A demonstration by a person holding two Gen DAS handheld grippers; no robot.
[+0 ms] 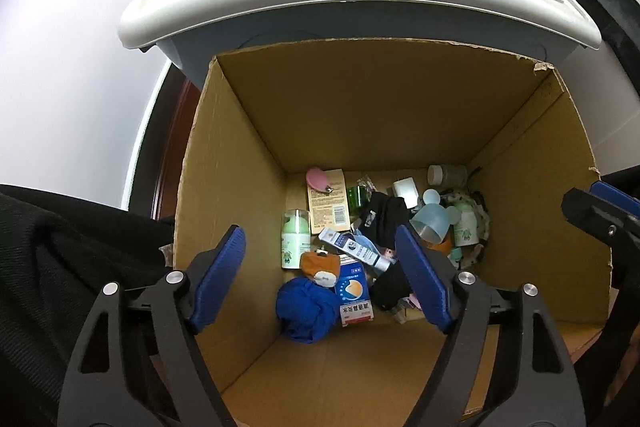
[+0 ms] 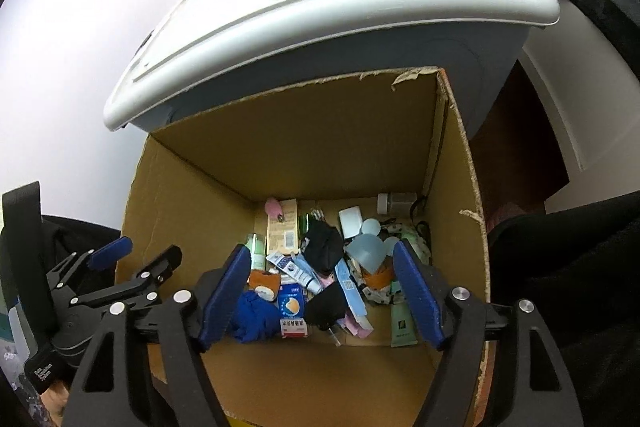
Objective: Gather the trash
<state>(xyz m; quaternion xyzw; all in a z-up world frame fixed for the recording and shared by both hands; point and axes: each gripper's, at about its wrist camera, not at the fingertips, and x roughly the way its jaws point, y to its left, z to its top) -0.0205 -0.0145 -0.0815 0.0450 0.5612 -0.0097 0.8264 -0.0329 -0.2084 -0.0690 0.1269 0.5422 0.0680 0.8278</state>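
While both hovered above the cardboard box | left claw and right claw were spread, empty | trash lay on box floor | light, mostly soft; pinch edges.

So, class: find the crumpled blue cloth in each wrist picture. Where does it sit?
Left wrist: blue cloth on the cardboard box floor, low centre, left of the white-and-blue medicine carton.
Right wrist: blue cloth low centre-left, beside the same carton.
Shared landmark: that carton.
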